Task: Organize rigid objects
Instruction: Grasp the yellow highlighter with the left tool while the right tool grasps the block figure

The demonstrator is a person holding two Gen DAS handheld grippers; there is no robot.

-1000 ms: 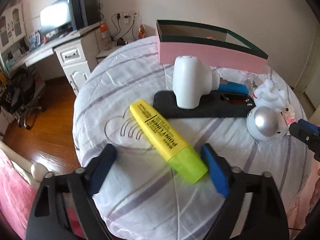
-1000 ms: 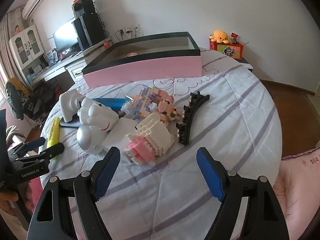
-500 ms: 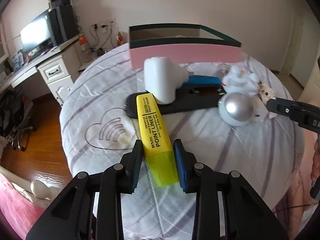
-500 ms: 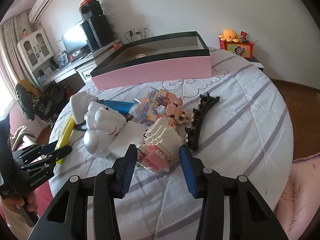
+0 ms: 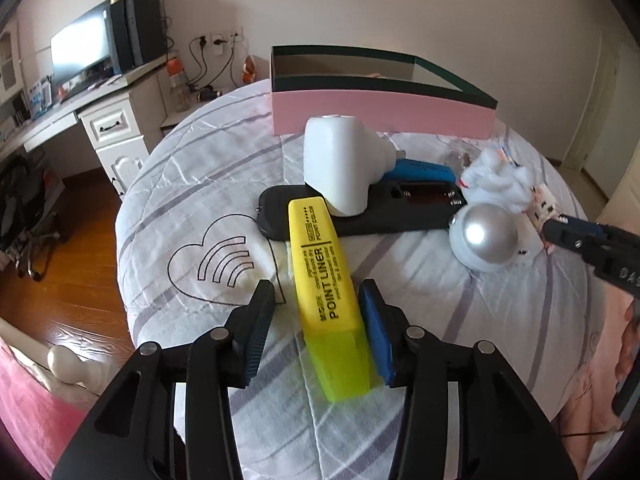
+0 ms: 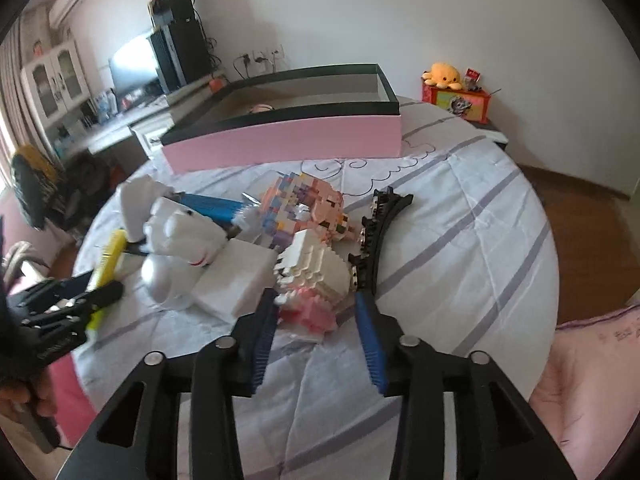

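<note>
Left wrist view: the left gripper (image 5: 318, 326) is angled downward over a round table (image 5: 420, 280) covered w/ a striped cloth. Its jaws are opening; the yellow highlighter (image 5: 326, 296) lies between them on the cloth, cap end nearest the camera. The right-hand pad (image 5: 374, 334) is seen touching or just beside the cap; a clear gap is seen at the left-hand pad, so the pen is not clamped. The highlighter's far end rests against a black flat case (image 5: 360, 216), on which a white plastic device (image 5: 340, 164) stands. A silver ball (image 5: 484, 236) and a white fluffy toy (image 5: 500, 180) are placed to the right. The pink box (image 5: 380, 116) w/ a dark rim is set at the table's far side, open at the top.

Right wrist view: the right gripper (image 6: 316, 334) is likewise pitched downward, approx. the same tilt. Its jaws are partly open, w/ the pink-and-white brick figure (image 6: 316, 280) between the fingertips; the left-hand pad (image 6: 266, 332) is seen at the figure's edge, but firm contact on both sides cannot be confirmed. A black hair clip (image 6: 376, 236) lies just right of the figure, and a multicoloured brick model (image 6: 304, 208) behind it. The other gripper is visible at the left edge, held by a hand (image 6: 24, 396) at the lower corner.
</note>
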